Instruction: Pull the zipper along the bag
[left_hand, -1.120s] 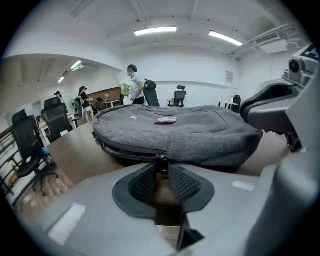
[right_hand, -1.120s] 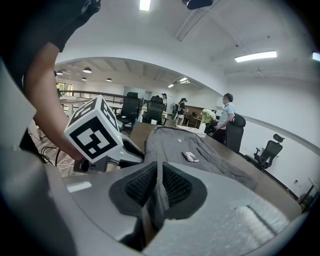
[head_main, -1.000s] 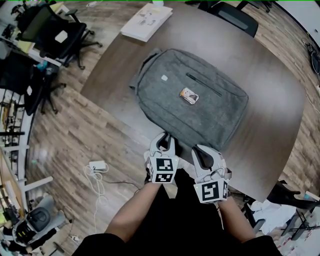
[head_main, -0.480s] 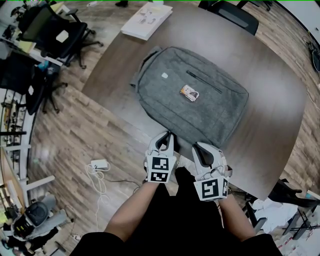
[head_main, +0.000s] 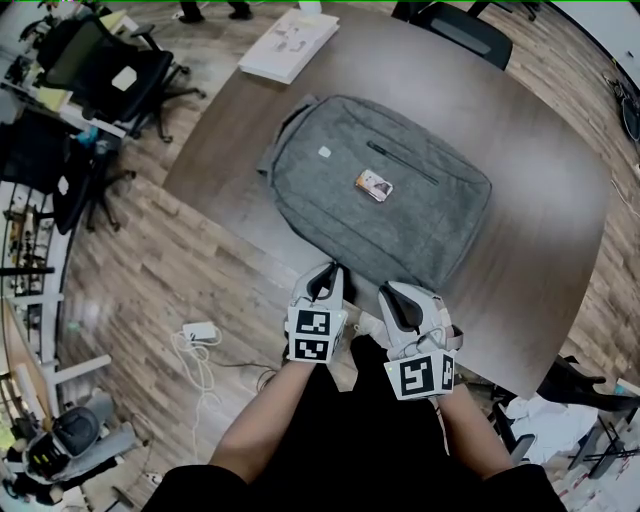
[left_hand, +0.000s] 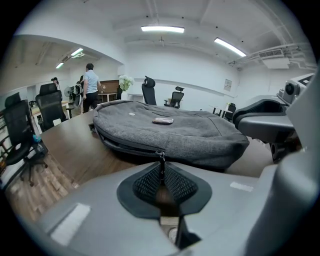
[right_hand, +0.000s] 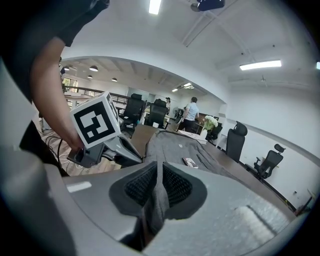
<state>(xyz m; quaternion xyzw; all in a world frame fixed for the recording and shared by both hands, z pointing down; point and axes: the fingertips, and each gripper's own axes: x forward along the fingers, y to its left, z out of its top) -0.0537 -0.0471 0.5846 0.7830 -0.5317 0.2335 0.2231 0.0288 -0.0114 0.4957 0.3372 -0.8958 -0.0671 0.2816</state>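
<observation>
Pinching the zipper pull (left_hand: 161, 160), anchoring the bag (head_main: 400, 215).
My left gripper (left_hand: 161, 175) jaws have just been closing and seem to nip the pull; my right gripper (right_hand: 159, 185) jaws clamp the bag so it resists.

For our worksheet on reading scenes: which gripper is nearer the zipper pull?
Left. The left gripper has just closed its jaws on the pull at the near edge of the bag; the right gripper pinches bag fabric beside it.

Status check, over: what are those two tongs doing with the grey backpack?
Left tongs just closed on zipper pull. Right tongs clamped on backpack fabric. Small flat item lies on top, away from zipper.
</observation>
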